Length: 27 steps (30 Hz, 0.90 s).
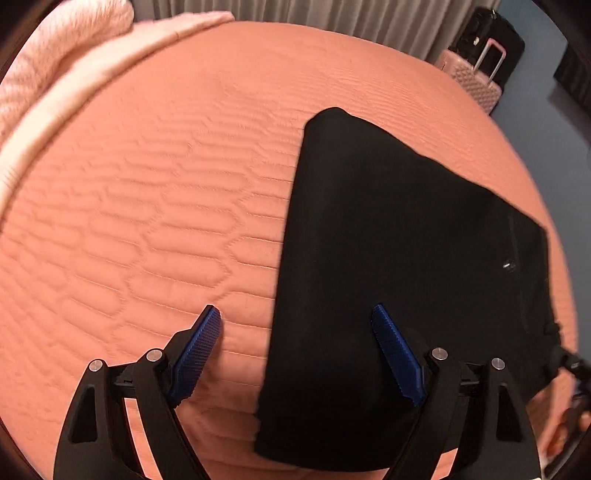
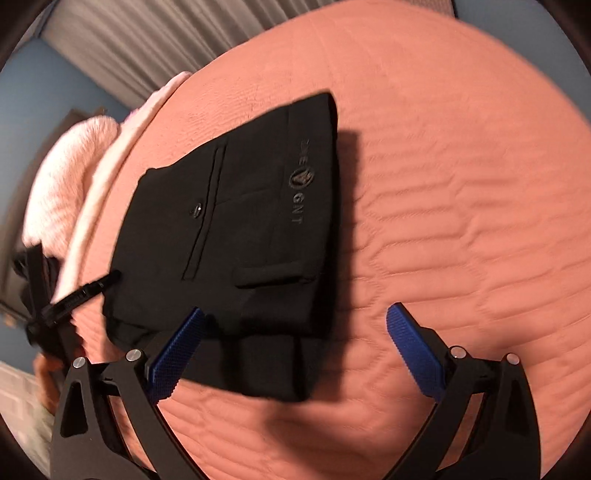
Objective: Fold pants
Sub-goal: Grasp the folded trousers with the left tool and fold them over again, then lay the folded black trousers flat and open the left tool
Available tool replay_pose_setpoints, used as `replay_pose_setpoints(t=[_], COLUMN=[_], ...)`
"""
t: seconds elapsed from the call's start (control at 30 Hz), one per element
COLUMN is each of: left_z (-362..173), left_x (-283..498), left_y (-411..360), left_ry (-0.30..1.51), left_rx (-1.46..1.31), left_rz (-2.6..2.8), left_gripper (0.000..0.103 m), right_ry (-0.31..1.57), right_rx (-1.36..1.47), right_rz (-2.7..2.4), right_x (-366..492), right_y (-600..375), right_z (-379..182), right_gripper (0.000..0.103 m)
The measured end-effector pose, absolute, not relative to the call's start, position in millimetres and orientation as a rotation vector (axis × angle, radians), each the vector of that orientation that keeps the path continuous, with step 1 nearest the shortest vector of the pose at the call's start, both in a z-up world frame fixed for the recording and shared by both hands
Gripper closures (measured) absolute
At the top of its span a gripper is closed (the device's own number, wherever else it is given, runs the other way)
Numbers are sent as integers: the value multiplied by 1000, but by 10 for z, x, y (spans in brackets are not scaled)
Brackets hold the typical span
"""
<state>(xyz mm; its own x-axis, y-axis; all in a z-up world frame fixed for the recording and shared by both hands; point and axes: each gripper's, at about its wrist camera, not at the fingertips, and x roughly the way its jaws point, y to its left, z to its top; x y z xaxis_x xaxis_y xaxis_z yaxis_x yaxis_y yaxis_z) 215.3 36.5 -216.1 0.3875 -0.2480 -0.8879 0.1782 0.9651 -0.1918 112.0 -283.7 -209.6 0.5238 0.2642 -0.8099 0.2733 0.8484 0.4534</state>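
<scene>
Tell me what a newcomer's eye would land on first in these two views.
First, the folded black pants, a compact dark block lying flat on the salmon quilted bedspread, with a grey logo and a back pocket facing up. Next, the blue ribbed pads of the open left gripper and the open right gripper, both empty above the near edge of the pants. A fluffy pink blanket lies at the bed's far edge.

Bedroom in a home: big bed with salmon quilted bedspread (image 1: pixel 147 206), fluffy pink blanket (image 1: pixel 55 55) bunched at one edge, grey pleated curtains (image 1: pixel 332 18) behind, pink hard-shell suitcase (image 1: pixel 476 86) by blue wall (image 2: pixel 48 92).
</scene>
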Motion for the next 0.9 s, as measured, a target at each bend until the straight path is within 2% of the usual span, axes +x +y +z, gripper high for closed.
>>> replay_pose_setpoints(t=[0.07, 0.17, 0.2, 0.33, 0.4, 0.43, 0.47, 0.57, 0.6, 0.77, 0.8, 0.83, 0.87, 0.9], left_z=[-2203, -2290, -2304, -2345, -2338, -2317, -2278, -2149, -2105, -2051, -2076, -2106, -2130, -2124], left_x=[2171, 2143, 2135, 2140, 2131, 2101, 2054, 1930, 1887, 1396, 1283, 1178, 1085, 1051], left_y=[377, 231, 149, -38, -49, -48, -66, -141, -115, -63, -83, -102, -129, -127], left_ry=[1165, 1171, 1162, 1151, 1151, 1144, 1134, 1109, 1114, 1169, 1168, 1157, 1124, 1103], left_rx=[-120, -119, -91, -27, -36, -33, -13, 62, 56, 49, 71, 102, 139, 149], left_rz=[-298, -364, -370, -369, -365, -363, -361, -347, -352, -381, -373, -355, -328, -299], left_gripper=[21, 23, 23, 35, 48, 54, 64, 85, 88, 89, 88, 87, 85, 79], right_ry=[1025, 1038, 1047, 1057, 1055, 1052, 1051, 1055, 1059, 1109, 1134, 1140, 1143, 1136], right_rx=[575, 577, 547, 482, 514, 525, 525, 504, 509, 496, 501, 501, 495, 488], right_rz=[12, 54, 37, 0, -4, -4, -1, 20, 29, 51, 58, 59, 49, 5], right_x=[1190, 1325, 1369, 1447, 1433, 1420, 1413, 1334, 1273, 815, 719, 670, 616, 548], right_y=[-2770, -2633, -2577, -2460, -2519, -2554, -2572, -2619, -2637, -2697, -2724, -2738, -2770, -2836], right_z=[-2087, -2119, -2131, -2139, -2107, -2075, -2049, -1897, -1837, -1790, -1892, -1953, -2005, -2004], right_gripper=[5, 16, 16, 20, 53, 59, 68, 76, 77, 78, 74, 68, 52, 37])
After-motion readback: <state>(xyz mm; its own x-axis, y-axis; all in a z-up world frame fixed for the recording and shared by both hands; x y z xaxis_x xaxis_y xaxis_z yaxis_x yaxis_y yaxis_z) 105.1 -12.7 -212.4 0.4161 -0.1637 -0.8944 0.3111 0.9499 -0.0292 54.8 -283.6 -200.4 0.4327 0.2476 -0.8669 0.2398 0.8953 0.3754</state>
